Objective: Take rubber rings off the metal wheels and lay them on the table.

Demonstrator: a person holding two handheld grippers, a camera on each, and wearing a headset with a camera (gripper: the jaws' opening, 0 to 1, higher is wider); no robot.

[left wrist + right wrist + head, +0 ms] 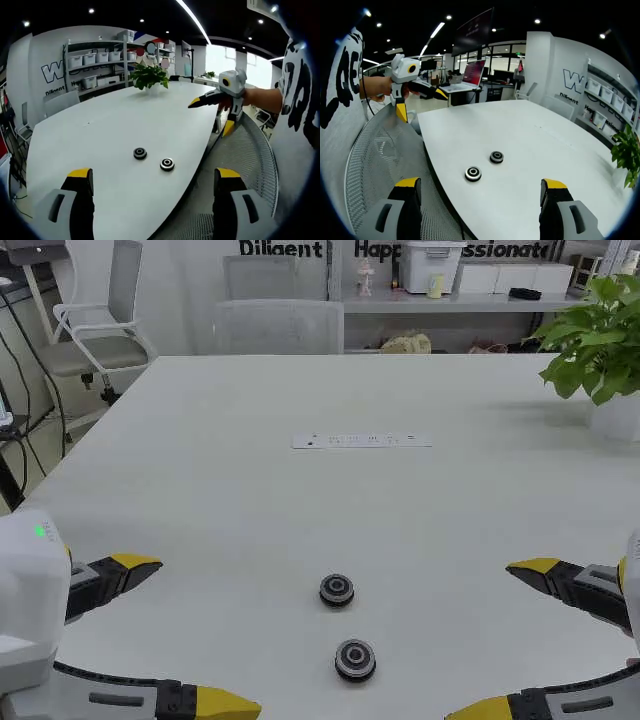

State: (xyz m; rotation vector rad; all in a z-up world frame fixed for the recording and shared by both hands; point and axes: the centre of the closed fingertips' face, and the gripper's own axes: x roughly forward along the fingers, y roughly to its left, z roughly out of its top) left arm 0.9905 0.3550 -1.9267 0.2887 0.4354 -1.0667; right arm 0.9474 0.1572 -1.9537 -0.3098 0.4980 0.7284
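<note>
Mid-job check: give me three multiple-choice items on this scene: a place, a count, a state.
1. Where is the leafy green potted plant? A) table centre B) white table's far right C) on a chair
2. How many small metal wheels with black rubber rings are there? A) one B) four C) two
3. The yellow-tipped left gripper and right gripper are: A) both open, empty B) both shut on wheels C) crossed
Answers: 1 B, it stands at that edge; 2 C, two lie near the front; 3 A, jaws spread wide, nothing between.
</note>
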